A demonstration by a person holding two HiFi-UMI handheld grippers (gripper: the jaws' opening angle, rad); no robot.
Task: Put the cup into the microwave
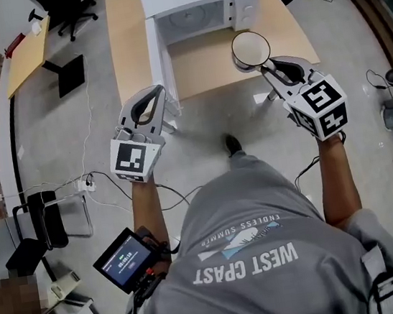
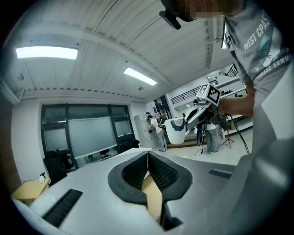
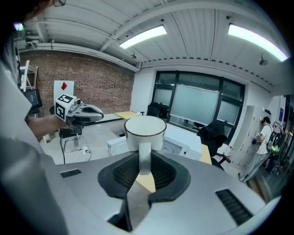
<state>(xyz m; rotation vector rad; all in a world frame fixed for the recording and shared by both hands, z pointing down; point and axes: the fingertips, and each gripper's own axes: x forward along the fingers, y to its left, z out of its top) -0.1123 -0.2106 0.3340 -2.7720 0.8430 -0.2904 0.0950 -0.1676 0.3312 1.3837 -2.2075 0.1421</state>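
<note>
A light wooden desk (image 1: 205,64) stands on the grey floor. At its far edge sits a white box-shaped microwave (image 1: 193,1). The microwave's door is swung open to the left, and the round turntable shows inside the empty cavity.

The person wears a grey printed T-shirt (image 1: 266,237) and holds a tool in each hand, one either side of the desk's near edge.

The left tool (image 2: 148,156) is grey plastic with black ribbed pads. It hovers near the open door at the desk's front left corner. Its jaws are pressed together with nothing between them.

The right tool (image 3: 144,160) is the same make and carries its marker cube. It reaches over the front right part of the desk. Its jaws are clamped on the handle of the white ceramic cup (image 3: 144,131), with the ribbed pads on either side of the handle.

The cup has a thin dark line round its rim and a blue mark on its side. It is held upright with its mouth facing up, and it looks empty. It is outside the microwave, in front of the right side of the oven's opening, over bare desk.
</note>
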